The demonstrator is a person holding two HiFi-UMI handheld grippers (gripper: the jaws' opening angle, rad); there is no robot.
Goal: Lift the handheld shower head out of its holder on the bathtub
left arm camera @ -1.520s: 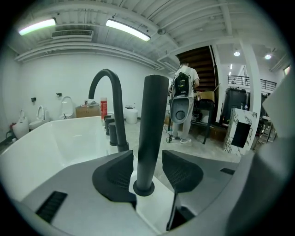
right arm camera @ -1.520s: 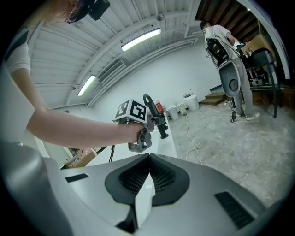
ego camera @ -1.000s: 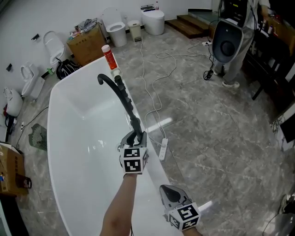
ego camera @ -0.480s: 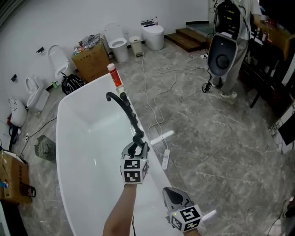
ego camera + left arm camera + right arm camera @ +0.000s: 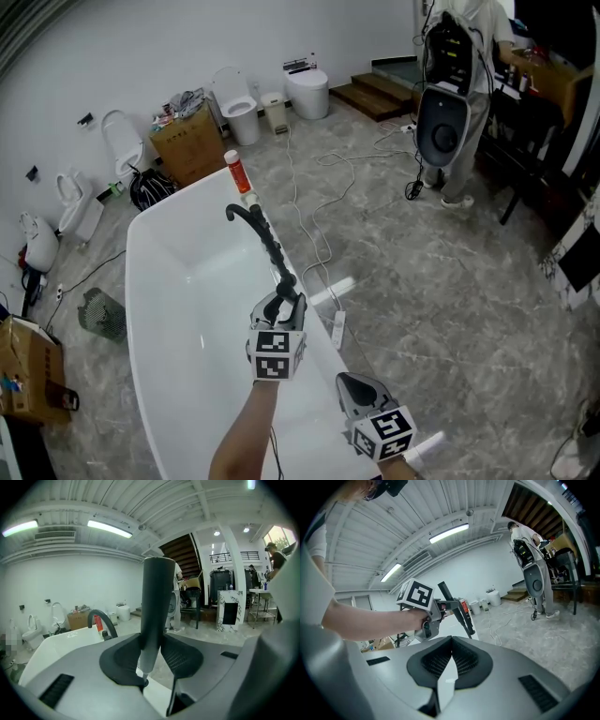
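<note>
Left gripper (image 5: 281, 304), clamped on the shower head (image 5: 157, 592), holds its long axis tilted up and away over the bathtub (image 5: 164, 281) rim; the empty, closed right gripper (image 5: 354, 390) is nearer.

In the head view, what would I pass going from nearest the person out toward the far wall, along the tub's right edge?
right gripper → left gripper → shower head that it grips → red bottle → cardboard box → white toilet

white bathtub (image 5: 178, 309), black shower head (image 5: 270, 246), red bottle (image 5: 235, 172), grey veined floor (image 5: 441, 281); grey left gripper (image 5: 281, 302) bears black-and-white square markers.
</note>
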